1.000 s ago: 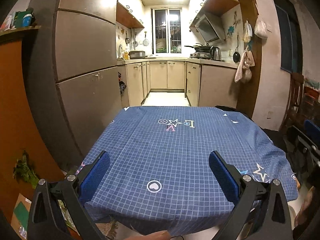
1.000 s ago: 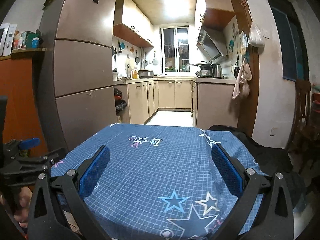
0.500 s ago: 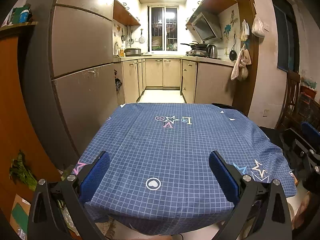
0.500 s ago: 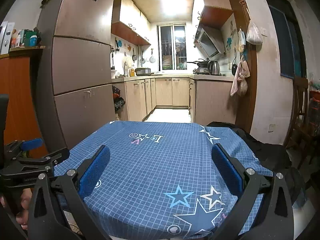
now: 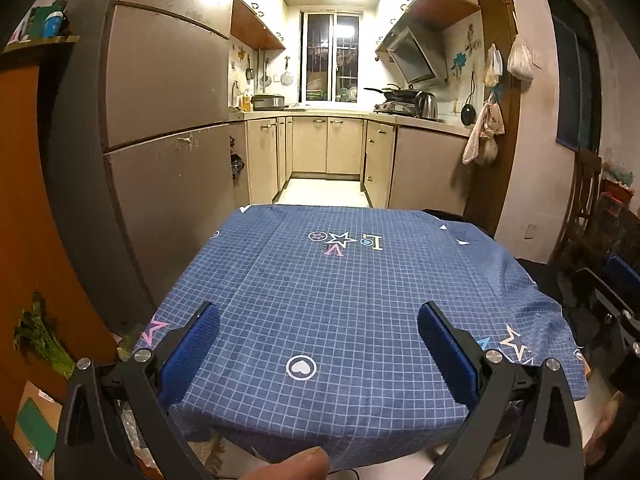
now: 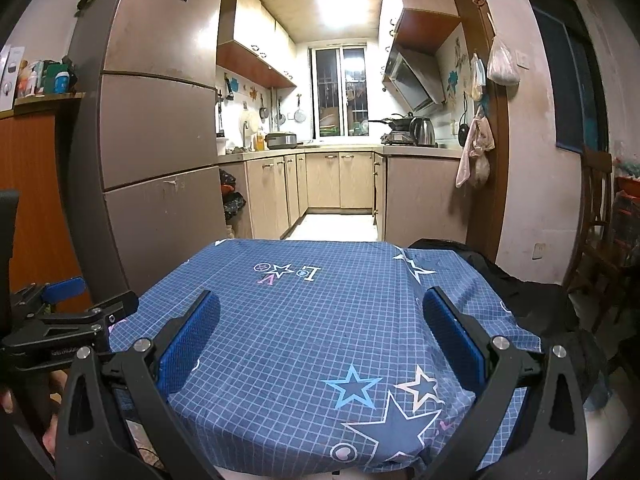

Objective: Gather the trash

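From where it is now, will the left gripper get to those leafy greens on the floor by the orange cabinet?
Probably yes. The left gripper is open and holds nothing, and the greens lie off its left side below the tablecloth edge, with nothing visibly between; it would have to swing left and down.

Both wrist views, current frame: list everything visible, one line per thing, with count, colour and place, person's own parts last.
tablecloth: one, blue checked with stars, over the table in front.
fridge: one, brown-grey, left.
kettle: one, steel, right counter.
rice cooker: one, grey, left counter.
window: one, dark, back wall.
hanging bags: several, pale, right doorpost.
chair: one, wooden, far right.
left gripper: open, blue fingers.
right gripper: open, blue fingers.
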A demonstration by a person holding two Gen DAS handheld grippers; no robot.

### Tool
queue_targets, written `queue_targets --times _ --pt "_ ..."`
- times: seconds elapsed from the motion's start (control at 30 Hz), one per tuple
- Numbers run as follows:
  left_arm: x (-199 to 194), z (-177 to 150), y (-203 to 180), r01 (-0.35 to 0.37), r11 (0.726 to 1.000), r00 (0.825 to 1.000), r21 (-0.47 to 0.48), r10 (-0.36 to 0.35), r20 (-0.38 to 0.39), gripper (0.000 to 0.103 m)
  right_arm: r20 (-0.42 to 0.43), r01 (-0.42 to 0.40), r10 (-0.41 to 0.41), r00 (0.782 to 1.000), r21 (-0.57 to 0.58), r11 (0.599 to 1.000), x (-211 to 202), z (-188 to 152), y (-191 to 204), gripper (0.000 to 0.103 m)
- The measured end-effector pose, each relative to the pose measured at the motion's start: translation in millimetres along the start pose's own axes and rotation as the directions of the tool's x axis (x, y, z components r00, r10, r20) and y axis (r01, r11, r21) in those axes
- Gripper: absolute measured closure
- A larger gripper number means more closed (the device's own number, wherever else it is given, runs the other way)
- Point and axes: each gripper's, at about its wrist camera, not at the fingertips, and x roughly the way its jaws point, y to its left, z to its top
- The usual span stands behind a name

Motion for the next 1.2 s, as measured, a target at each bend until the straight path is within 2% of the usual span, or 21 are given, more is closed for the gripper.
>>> queue_targets --times 1.2 --pt "13 -9 -6 0.019 1.0 0.999 0.007 -0.019 -0.047 0.005 -0.055 -0.034 0.035 0.998 0.023 0.999 3 -5 -6 0.005"
